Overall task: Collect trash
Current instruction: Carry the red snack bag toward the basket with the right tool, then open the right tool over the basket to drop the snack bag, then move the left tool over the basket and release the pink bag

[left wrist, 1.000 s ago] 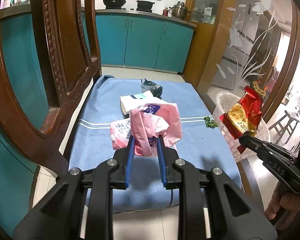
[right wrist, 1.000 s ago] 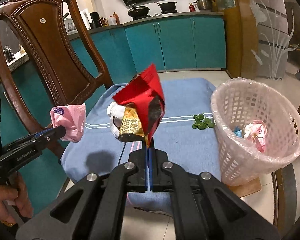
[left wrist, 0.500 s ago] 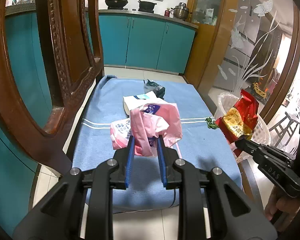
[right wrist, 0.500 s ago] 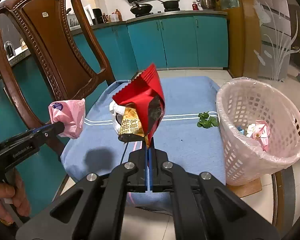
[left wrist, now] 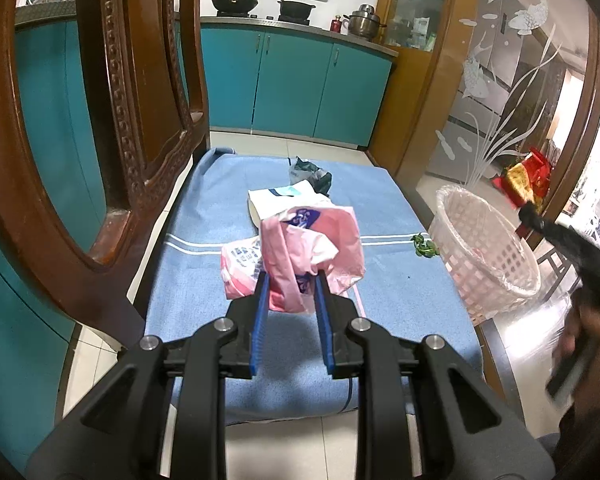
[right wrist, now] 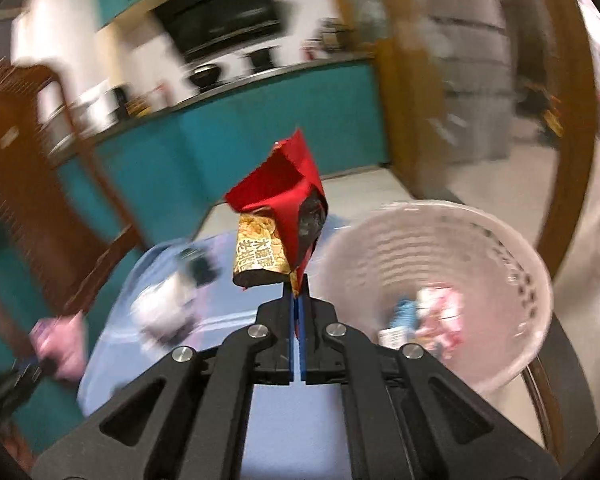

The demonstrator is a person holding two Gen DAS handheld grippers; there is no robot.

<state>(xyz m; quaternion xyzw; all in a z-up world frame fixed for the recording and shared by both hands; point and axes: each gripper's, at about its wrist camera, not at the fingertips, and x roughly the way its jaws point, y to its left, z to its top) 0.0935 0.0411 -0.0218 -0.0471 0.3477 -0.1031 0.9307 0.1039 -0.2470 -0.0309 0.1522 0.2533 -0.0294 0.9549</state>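
**A:** Trash first: where is it? Nearest to each camera, I mean.

**B:** The right hand-held gripper (right wrist: 299, 286) has the red snack wrapper (right wrist: 278, 216) by its bottom edge, raised just beside the rim of the white basket (right wrist: 500, 236). Its jaws are beginning to part, yet the wrapper's edge is between the pads and looks pinched. I'd judge it is held there so it can drop inside.

**A:** And the left?

**B:** The left hand-held gripper (left wrist: 291, 280) is partly closed on a crumpled pink plastic bag (left wrist: 312, 248), lifted above the blue cloth (left wrist: 204, 280). Probably waiting its turn.

**A:** Further out?

**B:** A pink-and-white packet (left wrist: 240, 264) lies on the cloth under the bag, then a white packet (left wrist: 280, 200), then a dark crumpled wrapper (left wrist: 312, 172). A green scrap (left wrist: 425, 245) sits near the basket's foot.

**A:** Anything in the basket?

**B:** A few pieces lie at the bottom, blurred. It stands at the cloth's right edge, within easy reach of both hands.
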